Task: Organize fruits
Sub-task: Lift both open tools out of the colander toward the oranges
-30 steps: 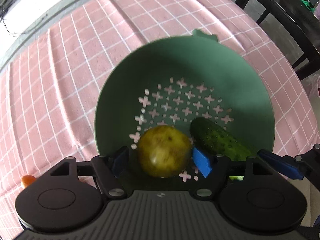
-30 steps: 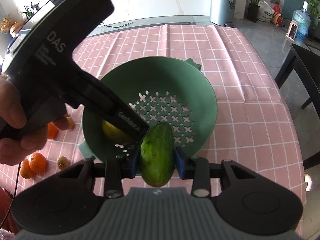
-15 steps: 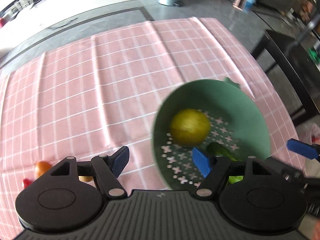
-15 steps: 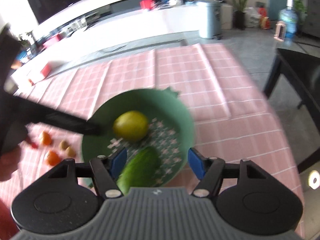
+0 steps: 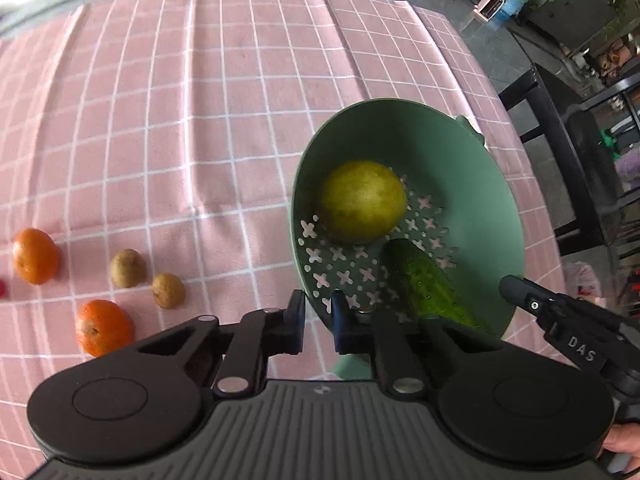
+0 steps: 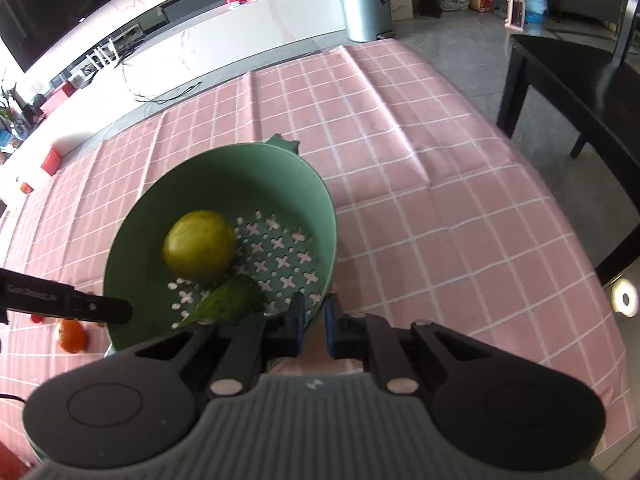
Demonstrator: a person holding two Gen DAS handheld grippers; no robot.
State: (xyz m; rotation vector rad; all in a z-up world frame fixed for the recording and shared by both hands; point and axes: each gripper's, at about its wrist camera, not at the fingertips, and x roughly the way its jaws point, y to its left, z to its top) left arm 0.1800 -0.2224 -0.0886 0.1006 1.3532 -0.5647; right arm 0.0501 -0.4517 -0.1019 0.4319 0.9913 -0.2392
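A green colander bowl [image 5: 472,184] [image 6: 236,172] sits on the pink checked tablecloth. Inside lie a yellow-green round fruit [image 5: 362,201] [image 6: 199,247] and a dark green cucumber [image 5: 424,284] [image 6: 232,302]. My left gripper [image 5: 318,320] is shut on the bowl's near-left rim. My right gripper [image 6: 316,322] is shut on the bowl's near-right rim. Each gripper's arm shows at the edge of the other's view.
Two oranges [image 5: 35,255] [image 5: 103,326] and two small brown kiwis [image 5: 128,268] [image 5: 168,290] lie on the cloth left of the bowl. A black chair [image 6: 576,92] stands off the table's right edge. A counter and bin stand beyond the far edge.
Both grippers let go of their fruit into the bowl, drew back and closed on the bowl's rim, one at each side.
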